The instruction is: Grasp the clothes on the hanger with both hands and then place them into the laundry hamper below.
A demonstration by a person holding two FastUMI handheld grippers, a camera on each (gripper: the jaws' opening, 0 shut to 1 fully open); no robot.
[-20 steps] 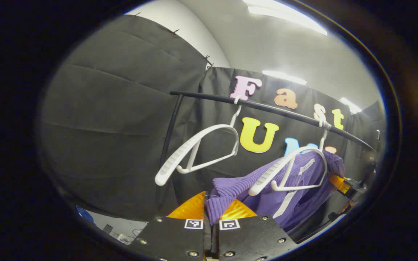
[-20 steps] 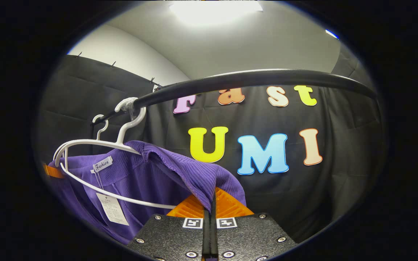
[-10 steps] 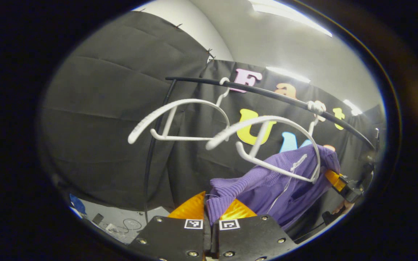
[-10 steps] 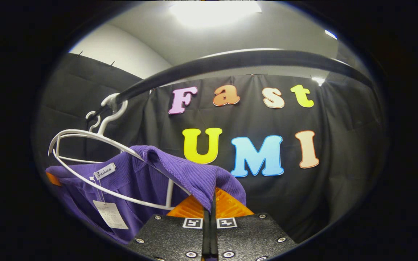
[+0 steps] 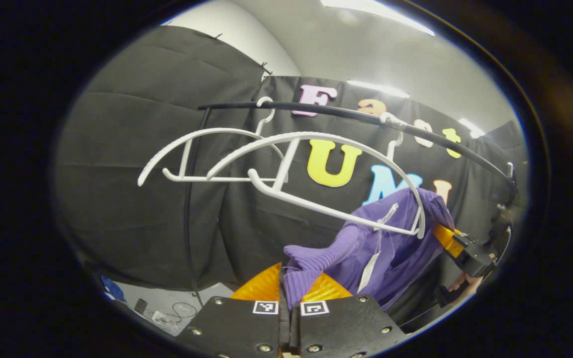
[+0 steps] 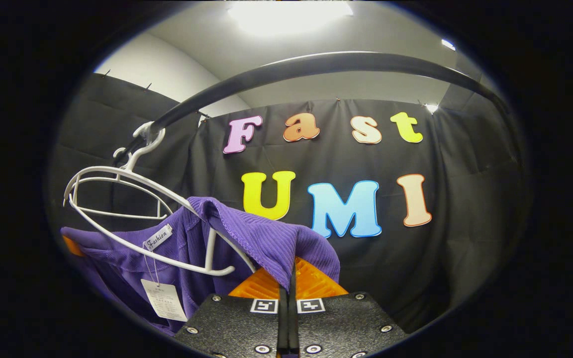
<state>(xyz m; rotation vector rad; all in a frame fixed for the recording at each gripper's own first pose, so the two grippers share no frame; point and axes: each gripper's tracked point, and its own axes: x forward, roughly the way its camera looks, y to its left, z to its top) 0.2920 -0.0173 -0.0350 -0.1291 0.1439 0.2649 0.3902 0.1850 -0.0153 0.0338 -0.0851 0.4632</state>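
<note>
A purple ribbed sweater (image 5: 391, 243) with a paper tag hangs stretched between both grippers. My left gripper (image 5: 290, 291) is shut on one shoulder of it; that shoulder has come off the white hanger (image 5: 316, 164), which tilts up on the black rail (image 5: 346, 113). In the right gripper view my right gripper (image 6: 289, 286) is shut on the other shoulder of the sweater (image 6: 246, 233), which still drapes over the hanger's end (image 6: 132, 199). The right gripper (image 5: 445, 236) also appears at the far right of the left gripper view, clamped on the cloth.
A second, bare white hanger (image 5: 187, 154) hangs on the rail to the left of the first. The rail's upright post (image 5: 187, 209) runs down to a grey floor with cables and small items (image 5: 167, 311). Black cloth walls close in behind.
Both grippers have moved down and back with the sweater. The hanger has swung up and tilted, and the left shoulder has slid off its arm.
</note>
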